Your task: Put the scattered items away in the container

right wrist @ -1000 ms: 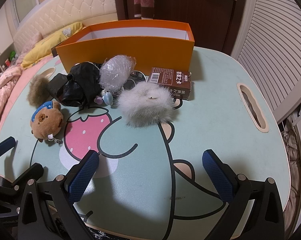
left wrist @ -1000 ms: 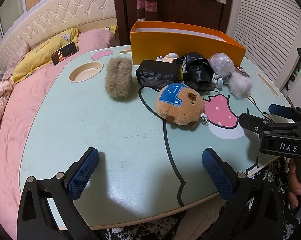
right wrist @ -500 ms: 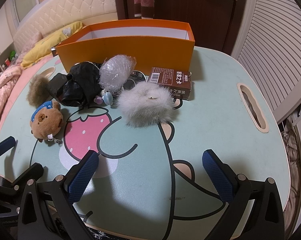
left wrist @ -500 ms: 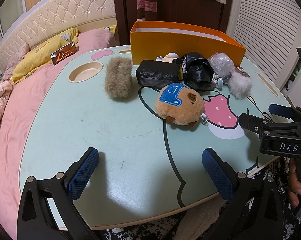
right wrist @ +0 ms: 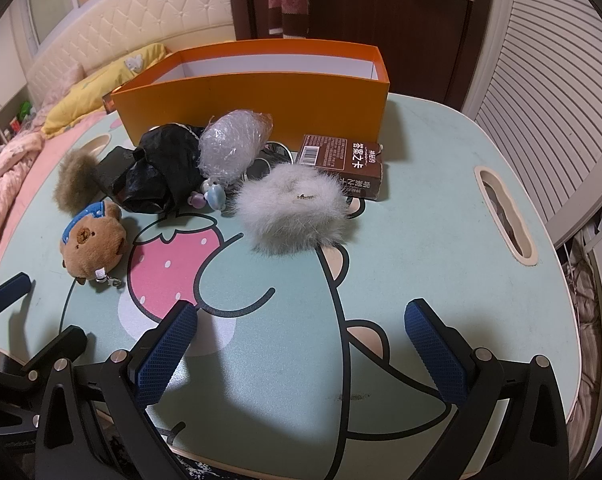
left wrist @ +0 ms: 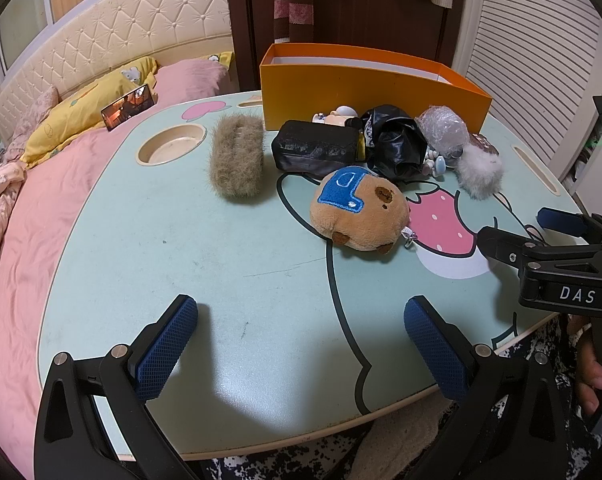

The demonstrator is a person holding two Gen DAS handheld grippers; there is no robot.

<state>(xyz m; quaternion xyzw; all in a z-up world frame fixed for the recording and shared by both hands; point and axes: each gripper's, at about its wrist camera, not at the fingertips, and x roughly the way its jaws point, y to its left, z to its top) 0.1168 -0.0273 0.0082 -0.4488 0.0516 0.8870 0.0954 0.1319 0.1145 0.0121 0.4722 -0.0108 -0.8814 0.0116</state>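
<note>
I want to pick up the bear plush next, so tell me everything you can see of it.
The bear plush is a small rounded toy of tan pile fabric with a dark brown nose and paws and a blue embroidered cap or patch on its head. A small metal clasp hangs from it onto the table. It lies on its side, beside the printed strawberry, in front of the black pouch and apart from it. Nothing grips it; both grippers sit open near the table's front edge.

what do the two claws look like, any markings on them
Both claws are alike: black angular frames with silver screws and two fingers faced with blue cross-hatched pads. The left claw and right claw match. Seen from the left camera, the right claw's body bears a white "DAS" label. No cables show.
</note>
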